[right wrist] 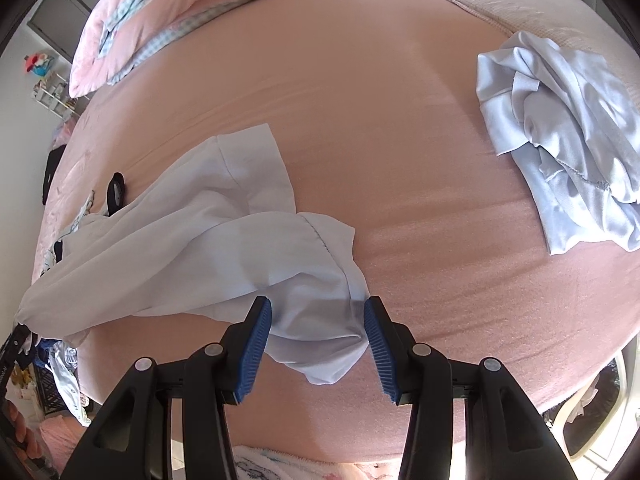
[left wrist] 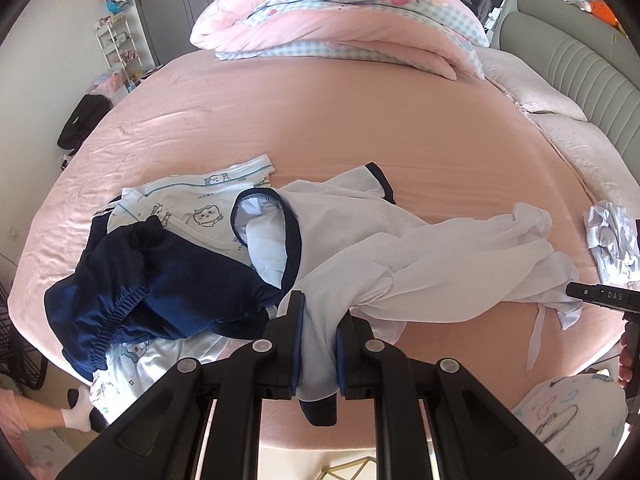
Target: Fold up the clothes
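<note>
The left gripper (left wrist: 318,312) is clamped on the white shirt (left wrist: 400,248) on the bed (left wrist: 360,120). The right gripper (right wrist: 318,320) stands apart, with the shirt's hem lying between its fingers.

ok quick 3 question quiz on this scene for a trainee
1. True or false: the left claw is shut on the white shirt.
2. The right claw is: A shut, B open around a shirt edge, C away from all cloth.
3. Which garment lies crumpled apart at the far right of the bed?

Key: 1 true. 2 B. 3 the satin garment.
</note>
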